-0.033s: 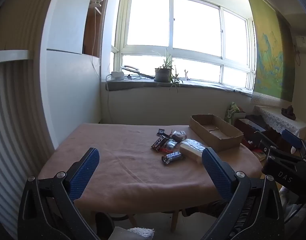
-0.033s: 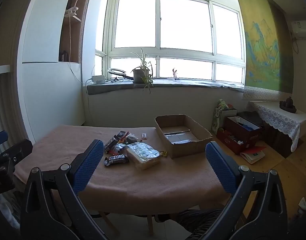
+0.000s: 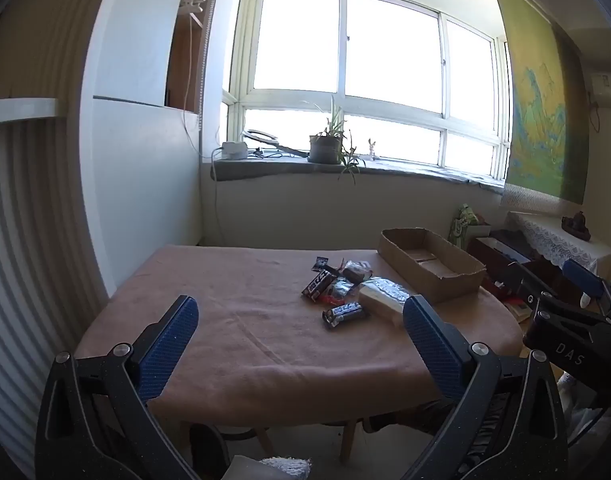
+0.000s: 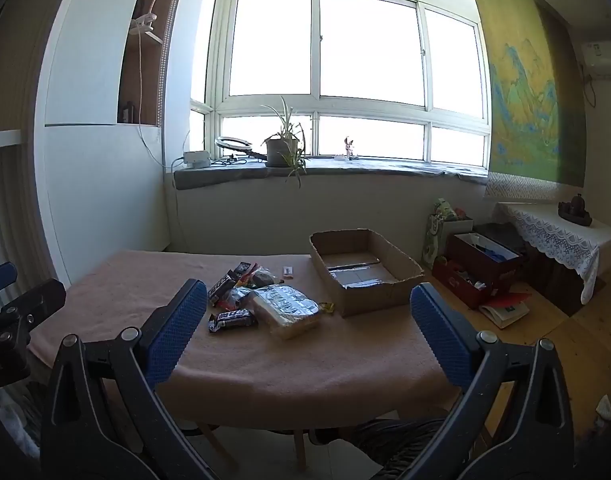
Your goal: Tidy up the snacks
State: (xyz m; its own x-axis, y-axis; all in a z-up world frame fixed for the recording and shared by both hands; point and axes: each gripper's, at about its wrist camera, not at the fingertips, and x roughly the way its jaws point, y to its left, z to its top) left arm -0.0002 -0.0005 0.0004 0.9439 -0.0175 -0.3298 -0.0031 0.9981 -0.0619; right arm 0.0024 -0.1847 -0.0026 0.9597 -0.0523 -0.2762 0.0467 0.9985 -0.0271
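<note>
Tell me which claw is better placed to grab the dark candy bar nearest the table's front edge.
Right, probably. The dark candy bar lies just past the right claw, near its left finger. In the left claw's view it sits farther off. Both are open and empty.

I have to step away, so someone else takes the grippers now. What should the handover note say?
Left gripper: open, empty, short of the table.
Right gripper: open, empty, also held back.
Snacks: all in one pile mid-table, with a dark bar nearest and a big clear-wrapped pack next to the box.
Box: cardboard, beside the pile; no snacks inside.
Done: nothing yet.
Left: presumably move every snack into the box.
</note>
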